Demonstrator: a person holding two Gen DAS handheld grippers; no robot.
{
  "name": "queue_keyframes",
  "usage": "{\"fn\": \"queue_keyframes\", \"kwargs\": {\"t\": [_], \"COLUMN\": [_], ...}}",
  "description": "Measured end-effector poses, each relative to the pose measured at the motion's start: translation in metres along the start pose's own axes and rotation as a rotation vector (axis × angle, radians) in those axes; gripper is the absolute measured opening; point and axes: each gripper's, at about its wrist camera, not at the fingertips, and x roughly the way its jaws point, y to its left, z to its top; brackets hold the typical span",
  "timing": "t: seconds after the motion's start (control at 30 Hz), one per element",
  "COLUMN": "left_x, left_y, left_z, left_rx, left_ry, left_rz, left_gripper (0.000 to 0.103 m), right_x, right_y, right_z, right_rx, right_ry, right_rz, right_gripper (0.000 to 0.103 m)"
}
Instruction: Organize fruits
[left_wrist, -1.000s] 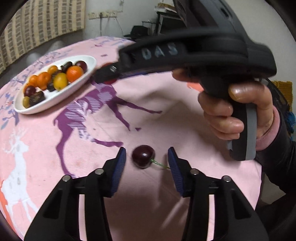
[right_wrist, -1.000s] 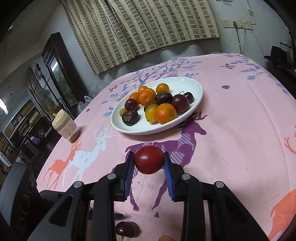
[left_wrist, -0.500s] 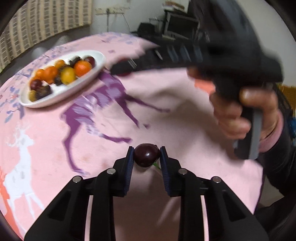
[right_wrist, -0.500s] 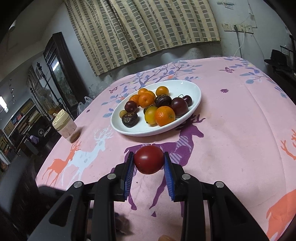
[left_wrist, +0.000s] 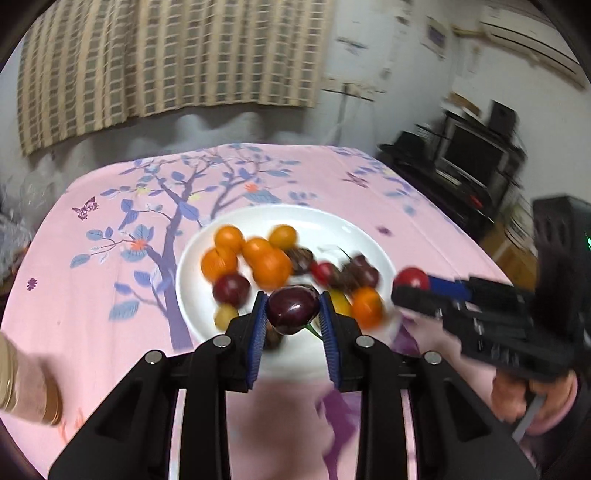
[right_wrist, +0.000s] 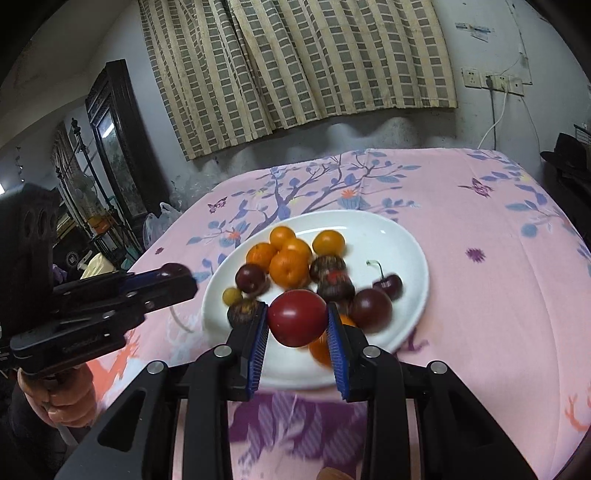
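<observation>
Now a dark cherry (left_wrist: 293, 310) pinched in the left hand-held gripper (left_wrist: 291, 325) (right hand-held gripper (right_wrist: 297, 328) likewise, red tomato (right_wrist: 297, 317)), above the plate (right_wrist: 406, 251).

Table (right_wrist: 498, 258) covered by pink cloth printed with blue-leaf tree branches, butterflies, small flowers, purple and orange deer shapes near the front edge. 1 white oval plate (right_wrist: 402, 240) sits directly on the cloth, about mid-table, holding a pile of orange, yellow and dark red fruits. Same plate (left_wrist: 332, 221) in the left wrist view, blurred.
</observation>
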Motion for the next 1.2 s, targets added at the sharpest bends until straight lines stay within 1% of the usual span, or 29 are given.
{"fn": "queue_keyframes", "kwargs": {"t": [0.07,0.13,0.3,0.47,0.5,0.53,0.57,0.6,0.63,0.67,0.7,0.73,0.8,0.9,0.97,1.03,1.13,1.2], "left_x": [0.018,0.040,0.074,0.083,0.081,0.078,0.074,0.068,0.057,0.047,0.041,0.032,0.013,-0.014,-0.038,-0.055,-0.072,-0.081], "left_y": [0.002,0.003,0.012,0.013,0.011,0.010,0.009,0.007,0.005,0.003,0.002,0.001,-0.002,-0.008,-0.012,-0.013,-0.013,-0.013], "left_z": [0.010,0.019,0.021,0.021,0.020,0.020,0.019,0.018,0.016,0.012,0.009,0.004,-0.009,-0.031,-0.056,-0.081,-0.114,-0.129], "left_rx": [-0.004,0.011,-0.001,0.001,-0.004,-0.004,-0.006,-0.008,-0.011,-0.009,-0.006,-0.006,-0.007,0.006,0.003,-0.010,-0.006,-0.020], "left_ry": [0.012,0.023,0.059,0.063,0.058,0.052,0.041,0.019,-0.017,-0.031,-0.027,-0.015,0.003,0.017,0.006,-0.004,0.026,0.041], "left_rz": [0.026,0.074,0.125,0.183,0.206,0.233,0.268,0.312,0.347,0.353,0.352,0.350,0.349,0.343,0.318,0.300,0.271,0.257], "left_gripper": [0.028,0.028,0.028,0.028,0.030,0.049,0.076,0.087,0.092,0.093,0.094,0.096,0.097,0.098,0.098,0.098,0.098,0.098], "right_x": [0.013,0.027,0.048,0.060,0.061,0.061,0.058,0.054,0.048,0.039,0.033,0.025,0.006,-0.025,-0.047,-0.067,-0.089,-0.103], "right_y": [0.000,-0.004,-0.015,-0.020,-0.018,-0.018,-0.017,-0.017,-0.017,-0.018,-0.018,-0.017,-0.012,0.000,0.011,0.022,0.036,0.044], "right_z": [0.011,0.021,0.036,0.040,0.040,0.040,0.040,0.039,0.038,0.036,0.033,0.030,0.018,-0.006,-0.028,-0.054,-0.089,-0.107], "right_rx": [-0.014,-0.031,-0.068,-0.098,-0.107,-0.111,-0.111,-0.104,-0.092,-0.078,-0.069,-0.061,-0.060,-0.083,-0.109,-0.142,-0.150,-0.145], "right_ry": [0.004,0.019,0.047,0.086,0.091,0.090,0.082,0.072,0.060,0.049,0.046,0.047,0.049,0.062,0.064,0.059,0.052,0.042], "right_rz": [-0.007,-0.004,0.004,0.038,0.042,0.042,0.047,0.050,0.042,0.046,0.056,0.055,0.033,-0.005,-0.049,-0.108,-0.220,-0.257], "right_gripper": [0.032,0.032,0.032,0.032,0.033,0.043,0.054,0.074,0.081,0.082,0.086,0.093,0.100,0.100,0.100,0.100,0.100,0.100]}}
